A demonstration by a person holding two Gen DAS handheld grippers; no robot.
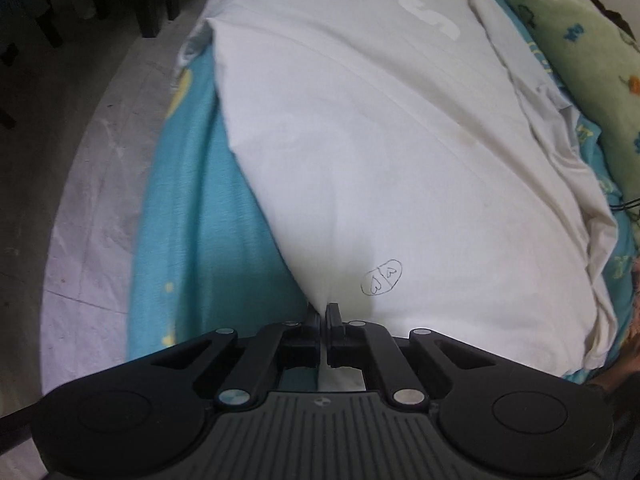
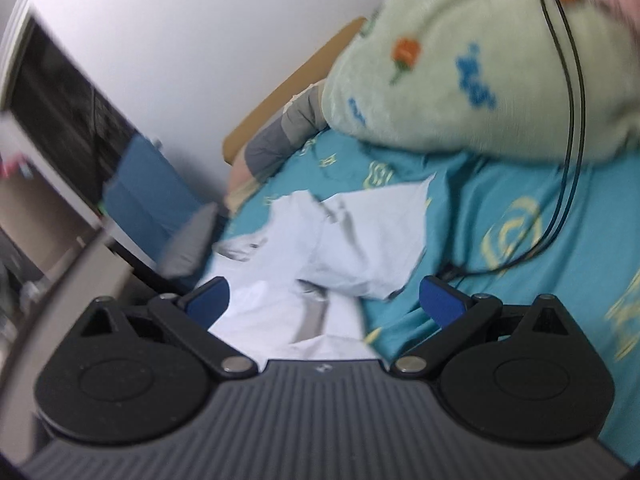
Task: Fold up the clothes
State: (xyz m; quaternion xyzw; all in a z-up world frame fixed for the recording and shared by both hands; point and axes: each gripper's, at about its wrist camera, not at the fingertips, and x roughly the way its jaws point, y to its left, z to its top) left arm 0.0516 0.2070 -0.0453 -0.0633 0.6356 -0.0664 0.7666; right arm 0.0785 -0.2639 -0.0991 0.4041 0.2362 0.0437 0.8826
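Note:
A white T-shirt [image 1: 360, 140] lies spread on a teal bed sheet [image 1: 200, 248], collar at the far end, a pale "S" print on the chest and a small drawn mark near the hem. My left gripper [image 1: 323, 312] is shut on the shirt's near hem corner. In the right wrist view, the shirt's sleeve [image 2: 360, 240] lies crumpled on the sheet [image 2: 520, 248]. My right gripper [image 2: 324, 300] is open wide above the sleeve, its blue fingertips [image 2: 210, 300] on either side, holding nothing. This view is blurred.
A light green plush pillow [image 1: 580, 80] lies along the bed's right side; it also shows in the right wrist view [image 2: 480, 72] with a black cable [image 2: 572, 120] over it. The bed's left edge drops to a pale floor [image 1: 100, 200]. Dark furniture [image 1: 80, 0] stands beyond.

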